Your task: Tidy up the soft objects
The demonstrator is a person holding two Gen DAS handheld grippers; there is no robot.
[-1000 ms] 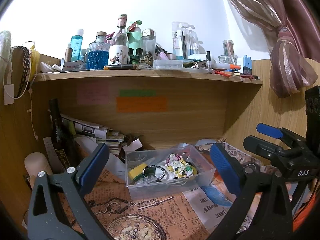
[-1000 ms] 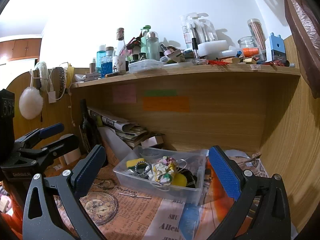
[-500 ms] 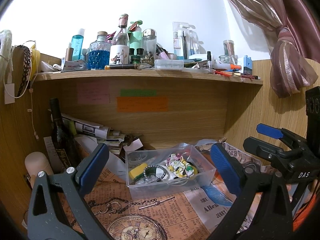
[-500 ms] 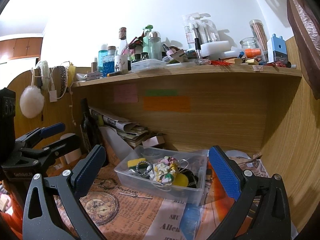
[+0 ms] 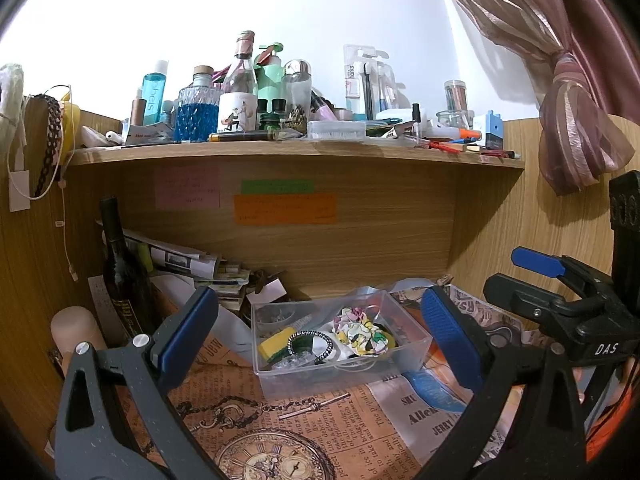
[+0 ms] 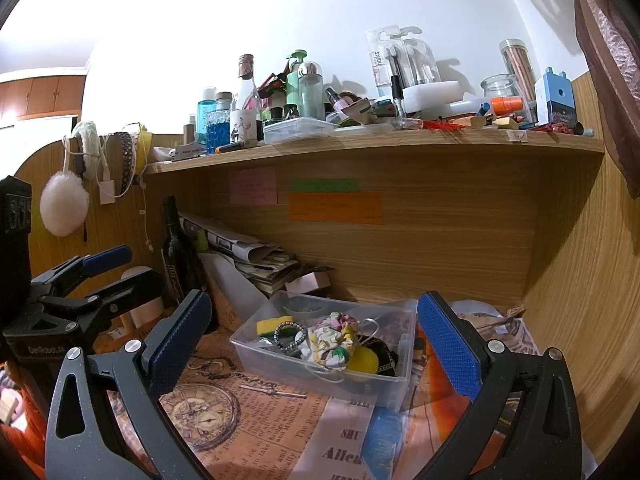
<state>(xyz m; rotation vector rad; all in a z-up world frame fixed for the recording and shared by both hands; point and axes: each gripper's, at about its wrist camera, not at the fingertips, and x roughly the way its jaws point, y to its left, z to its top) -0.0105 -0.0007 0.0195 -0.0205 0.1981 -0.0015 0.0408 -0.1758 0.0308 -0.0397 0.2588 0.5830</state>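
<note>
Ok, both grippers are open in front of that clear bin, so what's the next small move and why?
Probably ease the right gripper forward and down over the floral scrunchie. It sits on top of the pile in the clear plastic bin, soft and unobstructed, and the jaws already stand wide and frame it. The left gripper is also open and holds nothing, so it can wait.

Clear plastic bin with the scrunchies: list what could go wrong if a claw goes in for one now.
1. In the clear plastic bin, the floral scrunchie lies against the beaded hair tie and a thin wire loop; a grab may drag those out too.
2. The bin looks light and sits on loose newspaper; a push from the open right claw could slide it.
3. The dark wine bottle stands near the open left claw; a wide swing might topple it.
</note>
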